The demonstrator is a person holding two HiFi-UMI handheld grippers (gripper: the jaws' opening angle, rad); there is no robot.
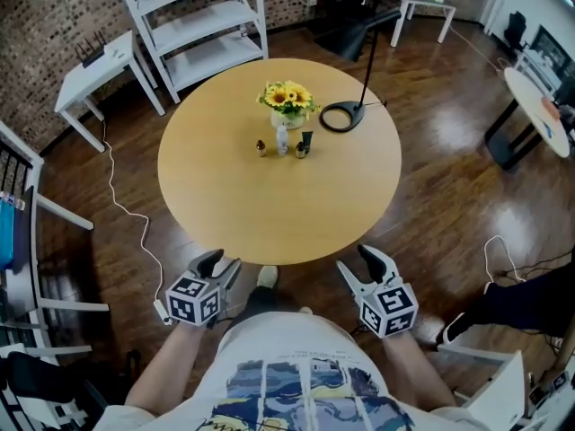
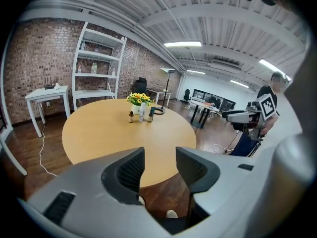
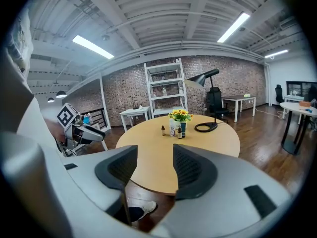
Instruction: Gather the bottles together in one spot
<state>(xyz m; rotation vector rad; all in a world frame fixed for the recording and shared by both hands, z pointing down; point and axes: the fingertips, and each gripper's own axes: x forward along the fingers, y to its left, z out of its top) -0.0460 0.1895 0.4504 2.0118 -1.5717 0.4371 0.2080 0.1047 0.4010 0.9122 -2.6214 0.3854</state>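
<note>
Several small bottles stand in a tight group at the far middle of the round wooden table [image 1: 225,205]: a brown dropper bottle [image 1: 261,148], a clear bottle [image 1: 282,140], a second brown bottle [image 1: 300,150] and a dark tube [image 1: 307,140]. Right behind them is a vase of sunflowers [image 1: 287,102]. The left gripper view shows the group [image 2: 141,115] far off, and so does the right gripper view [image 3: 173,129]. My left gripper [image 1: 223,263] hangs off the table's near edge, open and empty. My right gripper [image 1: 357,263] is beside it, also open and empty.
A black lamp base [image 1: 342,117] with its pole sits right of the vase. Beyond the table stand a white shelf unit [image 1: 202,25] and a white side table [image 1: 94,65]. A white cable [image 1: 126,209] trails on the floor at left. My shoe [image 1: 268,277] shows under the near edge.
</note>
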